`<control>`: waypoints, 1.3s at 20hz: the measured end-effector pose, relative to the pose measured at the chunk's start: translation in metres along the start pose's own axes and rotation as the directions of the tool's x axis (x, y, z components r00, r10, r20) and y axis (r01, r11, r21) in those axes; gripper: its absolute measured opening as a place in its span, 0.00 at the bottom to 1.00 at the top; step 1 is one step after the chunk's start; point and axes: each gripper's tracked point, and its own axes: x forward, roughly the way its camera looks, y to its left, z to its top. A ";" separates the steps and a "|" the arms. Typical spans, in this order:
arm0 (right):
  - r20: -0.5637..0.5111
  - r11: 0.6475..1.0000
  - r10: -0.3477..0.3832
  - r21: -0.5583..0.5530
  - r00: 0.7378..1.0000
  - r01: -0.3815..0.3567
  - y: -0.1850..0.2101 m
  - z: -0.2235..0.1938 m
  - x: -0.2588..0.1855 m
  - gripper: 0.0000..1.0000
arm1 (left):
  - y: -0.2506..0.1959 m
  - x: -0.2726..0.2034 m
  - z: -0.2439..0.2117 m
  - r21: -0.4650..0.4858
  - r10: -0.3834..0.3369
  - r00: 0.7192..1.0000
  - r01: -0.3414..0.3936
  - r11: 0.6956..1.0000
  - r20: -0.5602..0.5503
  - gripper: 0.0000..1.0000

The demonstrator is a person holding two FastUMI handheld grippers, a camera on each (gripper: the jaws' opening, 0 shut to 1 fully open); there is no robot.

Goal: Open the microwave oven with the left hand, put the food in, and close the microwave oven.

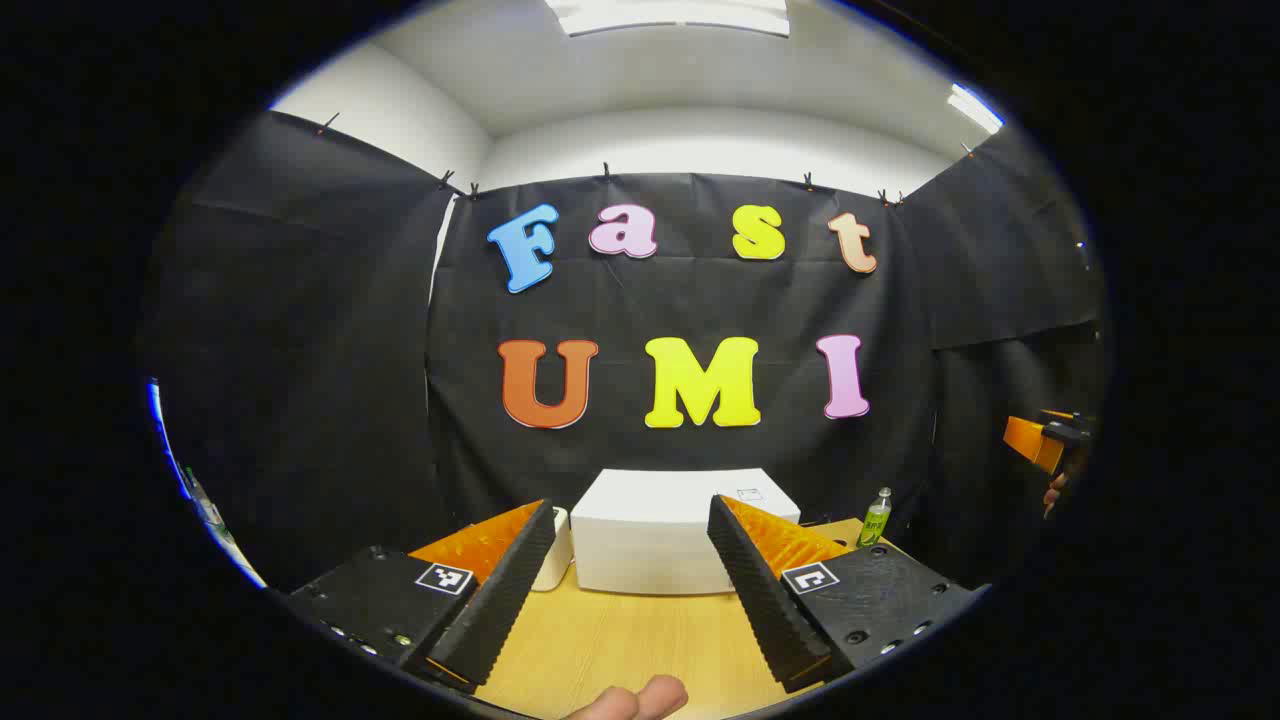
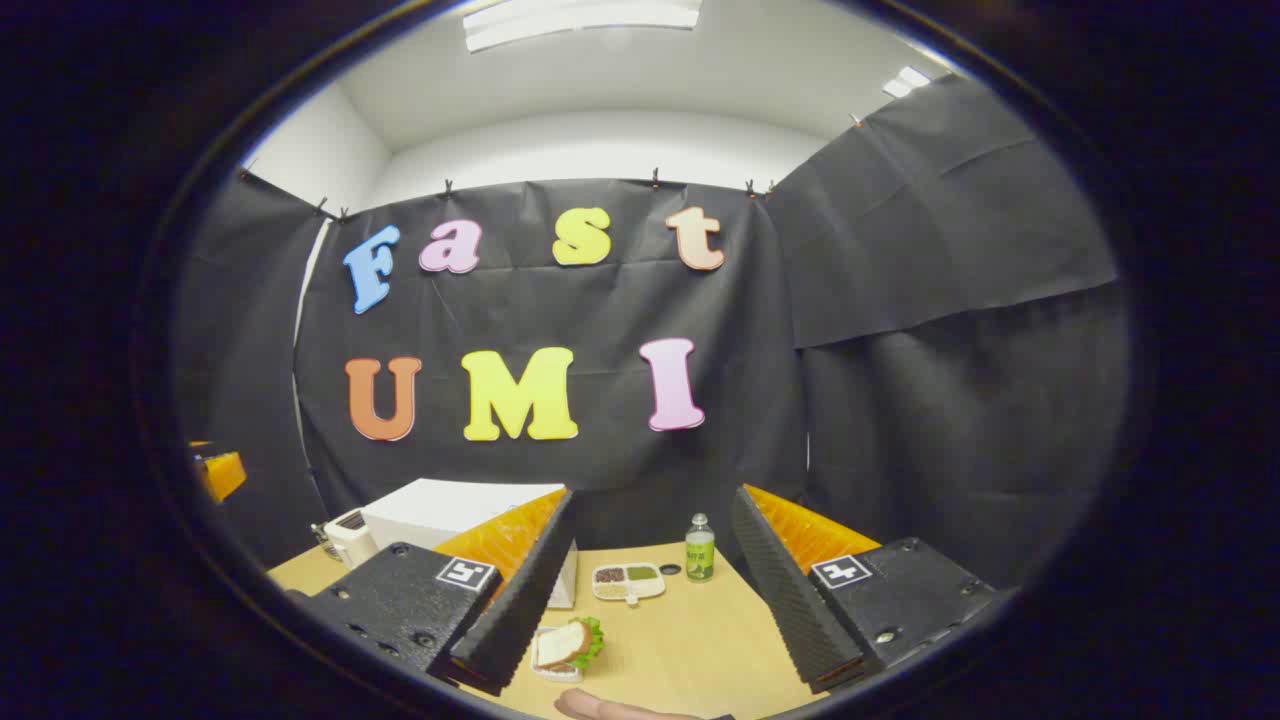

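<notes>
Left tongs [image 1: 630, 590] released, facing microwave [image 1: 660, 545]; right tongs [image 2: 650, 600] released above sandwich [image 2: 565, 645].

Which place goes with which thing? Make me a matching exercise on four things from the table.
Things:
1. microwave oven
2. sandwich
3. bottle
4. divided tray

Places:
A. nearest the right gripper, by its fingertip
B. back left of the table
C. just left of the bottle
D. upright at the table's far edge

Pairs: 1-B, 2-A, 3-D, 4-C
</notes>
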 end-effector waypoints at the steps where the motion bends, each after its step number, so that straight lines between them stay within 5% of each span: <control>1: 0.002 1.000 0.006 -0.012 1.000 -0.006 -0.001 0.000 0.001 1.00 | 0.000 -0.001 0.003 0.001 -0.003 1.000 0.003 1.000 0.005 0.96; 2: 0.002 1.000 0.008 -0.017 1.000 -0.008 -0.002 0.000 0.002 1.00 | -0.003 -0.004 0.003 -0.001 -0.012 1.000 0.012 1.000 0.007 0.87; 3: 0.005 1.000 0.002 -0.021 1.000 -0.002 -0.006 0.001 0.004 1.00 | -0.003 -0.006 0.005 -0.005 -0.015 1.000 0.015 1.000 0.011 0.96; 6: 0.019 0.999 -0.007 -0.036 1.000 0.008 -0.012 0.003 0.004 1.00 | 0.000 -0.006 0.008 -0.009 -0.017 1.000 0.018 1.000 0.018 0.96; 7: 0.025 0.999 -0.004 -0.040 1.000 0.005 -0.012 0.003 0.003 1.00 | 0.000 -0.006 0.006 -0.012 -0.019 1.000 0.019 1.000 0.014 0.87; 8: 0.032 0.999 0.001 -0.038 0.999 0.000 -0.013 0.005 0.001 0.92 | -0.001 -0.006 0.003 -0.014 -0.023 1.000 0.023 1.000 0.009 0.96; 10: 0.046 0.999 0.012 -0.030 0.999 -0.010 -0.015 0.006 -0.002 1.00 | 0.001 -0.005 -0.003 -0.008 -0.024 1.000 0.024 1.000 -0.002 0.87; 11: 0.057 1.000 0.012 -0.027 0.998 -0.011 -0.018 0.006 -0.004 1.00 | -0.001 -0.004 -0.005 -0.009 -0.027 1.000 0.027 1.000 -0.004 0.96; 13: 0.078 1.000 0.015 -0.020 0.997 -0.014 -0.021 0.010 -0.005 0.91 | -0.002 0.000 -0.006 -0.018 -0.029 1.000 0.029 0.999 -0.003 0.96; 15: 0.094 1.000 0.026 -0.014 0.995 -0.025 -0.023 0.012 -0.004 1.00 | -0.004 0.006 -0.004 -0.021 -0.030 1.000 0.030 0.999 0.003 0.87; 16: 0.104 0.999 0.030 -0.021 0.994 -0.028 -0.023 0.013 -0.002 0.99 | -0.006 0.011 -0.001 -0.025 -0.027 1.000 0.027 0.999 0.011 0.96; 20: 0.125 0.998 0.040 -0.049 0.991 -0.034 -0.029 0.010 0.006 1.00 | -0.034 0.037 0.003 -0.051 -0.066 0.997 0.068 0.996 0.038 0.95; 22: 0.137 0.998 0.046 -0.052 0.989 -0.039 -0.033 0.010 0.011 1.00 | -0.053 0.055 0.003 -0.062 -0.089 0.994 0.093 0.994 0.064 0.84; 23: 0.144 0.998 0.039 -0.055 0.989 -0.031 -0.038 0.010 0.013 1.00 | -0.063 0.065 0.001 -0.073 -0.100 0.993 0.105 0.992 0.069 0.95; 25: 0.159 0.998 0.035 -0.061 0.987 -0.026 -0.042 0.009 0.016 1.00 | -0.082 0.083 -0.009 -0.094 -0.119 0.991 0.125 0.988 0.067 0.95; 26: 0.161 0.998 0.044 -0.057 0.986 -0.036 -0.042 0.008 0.015 1.00 | -0.093 0.092 -0.013 -0.102 -0.134 0.988 0.141 0.985 0.072 0.84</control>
